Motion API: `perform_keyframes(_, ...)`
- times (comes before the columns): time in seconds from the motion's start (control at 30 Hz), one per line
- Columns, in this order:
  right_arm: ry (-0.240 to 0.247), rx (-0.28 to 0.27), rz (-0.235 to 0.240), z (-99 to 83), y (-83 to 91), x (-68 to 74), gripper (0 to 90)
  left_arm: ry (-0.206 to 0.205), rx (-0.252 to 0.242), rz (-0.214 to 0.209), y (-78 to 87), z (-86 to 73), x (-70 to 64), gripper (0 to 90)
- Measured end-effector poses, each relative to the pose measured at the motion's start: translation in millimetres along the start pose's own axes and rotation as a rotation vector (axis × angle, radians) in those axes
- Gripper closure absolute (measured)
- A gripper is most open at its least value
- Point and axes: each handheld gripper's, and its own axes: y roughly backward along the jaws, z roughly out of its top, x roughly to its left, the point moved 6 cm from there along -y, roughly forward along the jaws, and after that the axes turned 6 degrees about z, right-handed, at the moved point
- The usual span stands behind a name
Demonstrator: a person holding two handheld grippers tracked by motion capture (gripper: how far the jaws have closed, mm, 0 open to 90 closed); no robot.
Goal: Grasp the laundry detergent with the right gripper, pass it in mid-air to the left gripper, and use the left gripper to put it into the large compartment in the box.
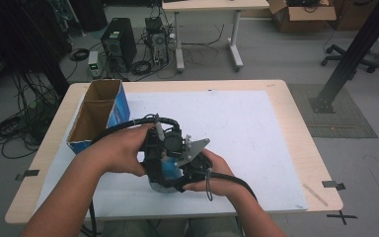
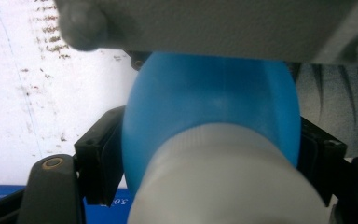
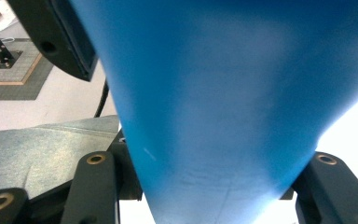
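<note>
Both grippers meet over the white mat. The left gripper has its jaws closed on the blue bottle with white cap. The right gripper clamps the same bottle. No label text is readable.

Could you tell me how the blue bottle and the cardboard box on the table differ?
The blue bottle is rounded, smooth plastic with a white cap; the cardboard box is straight-sided, brown inside and open at the top. The bottle is held between the left gripper and right gripper near the table's front; the box rests untouched by the left edge. The bottle looks smaller than the box. Both show blue outside.
</note>
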Motion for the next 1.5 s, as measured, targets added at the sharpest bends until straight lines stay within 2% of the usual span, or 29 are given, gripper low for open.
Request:
perform_keyframes(0.3, 0.004, -0.003, -0.003, 1.0, -0.2, 0.5, 45.0, -0.003, -0.001, 0.003, 0.2, -1.5, -0.4, 31.3)
perform_keyframes(0.33, 0.011, -0.003, -0.007, 0.9, 0.3, -0.1, 45.0, -0.006, -0.001, 0.003, 0.6, -1.8, -0.4, 36.5)
perform_keyframes(0.37, 0.012, -0.004, -0.008, 1.1, 0.5, -0.1, 45.0, -0.009, -0.005, 0.004, 1.4, -1.8, 0.0, 37.4)
perform_keyframes(0.63, -0.002, -0.003, -0.003, 2.0, 0.6, 2.3, 45.0, -0.009, 0.004, 0.008, 0.7, 0.1, -0.9, 38.1)
perform_keyframes(0.77, 0.016, -0.005, -0.003, 2.5, 0.7, 1.8, 45.0, -0.015, 0.024, 0.021, 1.3, 2.9, -2.0, 38.5)
perform_keyframes(0.9, 0.016, -0.003, -0.003, 2.9, 1.6, 2.3, 45.0, -0.014, 0.028, 0.013, 2.1, 2.6, -2.3, 38.7)
perform_keyframes(1.17, 0.003, -0.033, 0.018, 3.2, 3.3, 5.7, 43.6, -0.024, 0.024, 0.013, 5.4, 2.9, -4.2, 38.9)
perform_keyframes(1.23, 0.009, -0.038, 0.006, 1.7, 5.0, 3.6, 42.0, -0.026, 0.021, 0.021, 6.7, 3.4, -4.0, 38.8)
perform_keyframes(1.27, -0.01, -0.059, 0.007, 1.7, 6.5, 4.0, 35.8, -0.029, 0.024, 0.027, 8.3, 3.7, -3.4, 38.8)
perform_keyframes(1.3, -0.01, -0.059, 0.007, 1.7, 6.5, 4.0, 35.8, -0.029, 0.024, 0.027, 8.3, 3.7, -3.4, 38.9)
perform_keyframes(1.33, -0.037, -0.064, 0.014, 0.2, 8.5, 5.3, 33.8, -0.027, 0.028, 0.028, 9.5, 3.9, -2.8, 38.8)
perform_keyframes(1.5, -0.034, -0.087, 0.001, -2.7, 12.2, 3.8, 28.5, -0.027, 0.029, 0.025, 11.4, 4.0, -3.1, 38.8)
